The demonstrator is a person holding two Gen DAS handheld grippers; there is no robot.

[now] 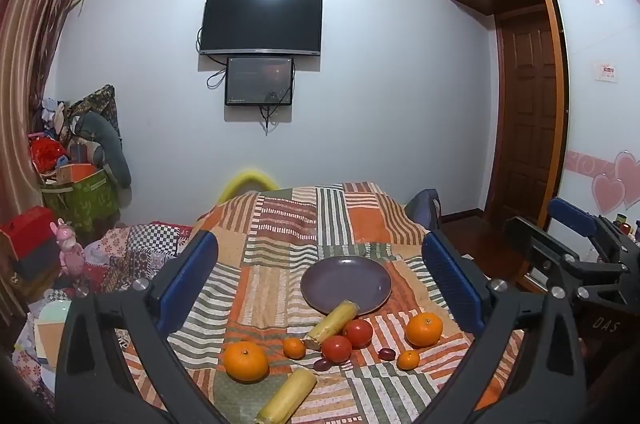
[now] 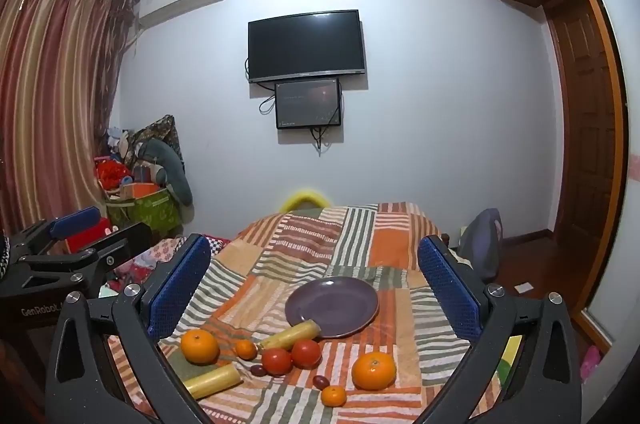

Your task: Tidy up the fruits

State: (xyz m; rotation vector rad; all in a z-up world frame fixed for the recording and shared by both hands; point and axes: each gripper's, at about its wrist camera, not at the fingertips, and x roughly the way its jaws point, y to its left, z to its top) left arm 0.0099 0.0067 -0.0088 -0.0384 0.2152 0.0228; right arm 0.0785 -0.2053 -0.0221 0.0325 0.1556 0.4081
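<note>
From the left wrist, the left hand-held gripper (image 1: 320,288) hangs above the near end of the bed (image 1: 280,220), its blue-padded jaws spread wide with nothing between them. Under it lies a patchwork quilt of orange, green and cream stripes, and in the middle of it a round, dull-purple plate (image 1: 346,284), bare. All the produce sits on the quilt between the plate and the bed's near edge: a large orange (image 1: 245,361) toward the left, a large orange on the right (image 1: 424,329), two small mandarins (image 1: 294,348), two red tomatoes (image 1: 357,333) touching each other, two dark red grapes (image 1: 322,364), and a yellow corn cob (image 1: 332,320) whose tip rests on the plate's near rim. A second yellow cob (image 1: 287,398) lies right at the near edge. The right hand-held gripper (image 1: 576,240) shows off the bed's right side.

Over to the right wrist: the right gripper (image 2: 314,288) is just as wide open and just as empty, aimed at the same spread. The plate (image 2: 332,306) holds no fruit here either, only the cob (image 2: 289,335) leaning on its rim; the right-hand orange (image 2: 373,370) and a mandarin (image 2: 333,395) lie nearest this gripper.

By my read, sorting hasn't started: every piece still waits on the quilt.
</note>
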